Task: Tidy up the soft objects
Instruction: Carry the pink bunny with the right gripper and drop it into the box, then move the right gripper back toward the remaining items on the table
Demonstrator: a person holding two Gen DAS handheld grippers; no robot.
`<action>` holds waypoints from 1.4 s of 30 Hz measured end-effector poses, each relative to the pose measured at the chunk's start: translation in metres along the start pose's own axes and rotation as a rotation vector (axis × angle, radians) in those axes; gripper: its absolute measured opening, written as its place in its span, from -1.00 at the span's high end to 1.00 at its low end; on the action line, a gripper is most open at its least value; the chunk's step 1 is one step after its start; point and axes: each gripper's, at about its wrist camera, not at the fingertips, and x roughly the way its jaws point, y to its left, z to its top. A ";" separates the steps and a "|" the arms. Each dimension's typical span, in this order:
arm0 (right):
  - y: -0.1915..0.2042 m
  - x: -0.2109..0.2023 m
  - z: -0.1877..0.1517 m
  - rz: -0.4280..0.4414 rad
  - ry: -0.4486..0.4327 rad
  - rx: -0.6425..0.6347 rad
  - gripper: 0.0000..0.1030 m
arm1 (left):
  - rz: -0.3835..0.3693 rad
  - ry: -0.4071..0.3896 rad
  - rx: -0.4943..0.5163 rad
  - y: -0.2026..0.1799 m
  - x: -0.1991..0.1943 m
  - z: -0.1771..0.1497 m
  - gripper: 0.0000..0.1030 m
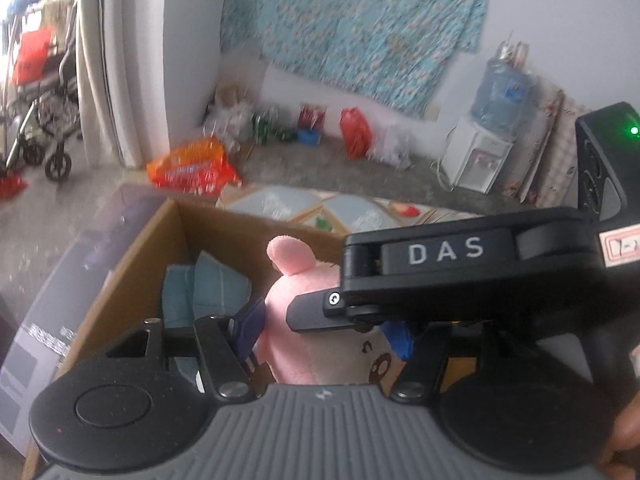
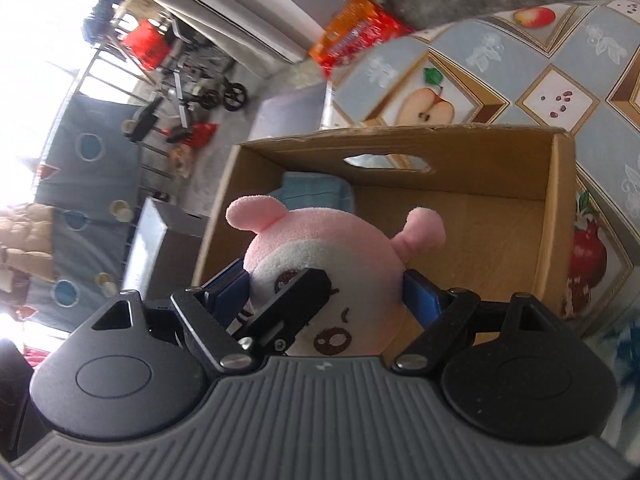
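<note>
Pink plush toy (image 2: 320,268) pinched between both your grippers, left gripper (image 1: 326,330) and right gripper (image 2: 332,292), above the cardboard box (image 2: 500,216).

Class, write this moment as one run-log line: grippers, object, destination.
left gripper: shut on pink plush toy | right gripper: shut on same toy | toy above cardboard box | blue cloth already inside
</note>
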 end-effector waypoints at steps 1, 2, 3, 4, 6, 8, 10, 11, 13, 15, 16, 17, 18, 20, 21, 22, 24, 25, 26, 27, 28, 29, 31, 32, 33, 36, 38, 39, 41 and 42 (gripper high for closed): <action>-0.002 0.006 0.003 -0.018 0.002 -0.001 -0.61 | 0.004 0.011 -0.008 0.004 0.006 -0.001 -0.25; -0.003 0.012 0.006 -0.033 -0.002 -0.003 -0.61 | 0.016 0.031 -0.022 0.007 0.014 0.000 -0.28; -0.006 0.018 0.011 -0.041 -0.009 -0.004 -0.60 | 0.027 0.058 -0.033 0.008 0.022 0.000 -0.30; -0.009 0.025 0.018 -0.041 -0.016 0.001 -0.60 | 0.032 0.089 -0.042 0.009 0.029 0.000 -0.34; -0.015 0.036 0.026 -0.031 -0.017 0.025 -0.59 | 0.025 0.139 -0.064 0.015 0.043 -0.001 -0.37; -0.018 0.045 0.030 -0.031 -0.018 0.038 -0.59 | 0.039 0.154 -0.075 0.019 0.048 -0.004 -0.37; -0.019 0.050 0.032 -0.026 -0.025 0.040 -0.59 | 0.051 0.158 -0.076 0.022 0.049 -0.006 -0.37; -0.020 0.052 0.032 -0.019 -0.028 0.040 -0.59 | 0.048 0.161 -0.079 0.024 0.049 -0.006 -0.37; -0.020 0.050 0.031 0.003 -0.037 0.034 -0.59 | 0.044 0.161 -0.089 0.026 0.046 -0.005 -0.37; -0.020 0.043 0.030 0.029 -0.062 0.028 -0.59 | 0.046 0.150 -0.089 0.026 0.039 -0.006 -0.37; -0.019 0.038 0.029 0.044 -0.075 0.025 -0.59 | 0.050 0.143 -0.089 0.024 0.037 -0.004 -0.37; -0.019 0.033 0.028 0.062 -0.089 0.024 -0.59 | 0.051 0.135 -0.088 0.024 0.032 -0.004 -0.39; -0.019 0.024 0.026 0.084 -0.106 0.027 -0.59 | 0.049 0.127 -0.086 0.023 0.027 -0.005 -0.40; -0.020 0.004 0.021 0.142 -0.148 0.030 -0.59 | 0.041 0.110 -0.080 0.018 0.016 -0.005 -0.46; -0.020 -0.009 0.016 0.174 -0.173 0.023 -0.59 | 0.036 0.096 -0.072 0.015 0.008 -0.007 -0.47; -0.020 -0.021 0.012 0.199 -0.192 0.011 -0.59 | 0.036 0.083 -0.062 0.011 0.000 -0.009 -0.51; -0.019 -0.051 -0.002 0.219 -0.231 -0.030 -0.59 | 0.044 0.052 -0.023 -0.001 -0.018 -0.014 -0.65; -0.018 -0.065 -0.009 0.218 -0.242 -0.058 -0.59 | 0.049 0.041 -0.003 -0.008 -0.027 -0.017 -0.72; -0.018 -0.082 -0.017 0.210 -0.254 -0.092 -0.59 | 0.051 0.028 0.015 -0.015 -0.036 -0.021 -0.72; -0.019 -0.100 -0.027 0.193 -0.268 -0.125 -0.59 | 0.045 0.011 0.031 -0.022 -0.047 -0.025 -0.72; -0.020 -0.118 -0.037 0.169 -0.281 -0.153 -0.59 | 0.036 -0.004 0.046 -0.028 -0.056 -0.028 -0.73; -0.023 -0.139 -0.049 0.133 -0.300 -0.188 -0.59 | 0.024 -0.019 0.066 -0.035 -0.067 -0.032 -0.76; -0.030 -0.178 -0.072 0.073 -0.338 -0.243 -0.59 | -0.007 -0.056 0.109 -0.050 -0.088 -0.040 -0.83; -0.034 -0.194 -0.082 0.050 -0.358 -0.258 -0.59 | -0.020 -0.077 0.130 -0.058 -0.098 -0.045 -0.85; -0.041 -0.214 -0.094 0.021 -0.382 -0.274 -0.60 | -0.034 -0.101 0.150 -0.067 -0.109 -0.050 -0.87; -0.069 -0.263 -0.129 -0.037 -0.452 -0.270 -0.61 | -0.095 -0.138 0.191 -0.092 -0.132 -0.064 -0.91; -0.094 -0.290 -0.152 -0.065 -0.482 -0.240 -0.61 | -0.148 -0.143 0.205 -0.108 -0.142 -0.072 -0.92; -0.104 -0.299 -0.161 -0.075 -0.495 -0.225 -0.61 | -0.172 -0.141 0.214 -0.116 -0.145 -0.075 -0.92; -0.129 -0.320 -0.184 -0.100 -0.522 -0.183 -0.61 | -0.225 -0.136 0.226 -0.135 -0.151 -0.086 -0.92; -0.139 -0.325 -0.193 -0.105 -0.528 -0.165 -0.61 | -0.249 -0.133 0.234 -0.144 -0.153 -0.091 -0.92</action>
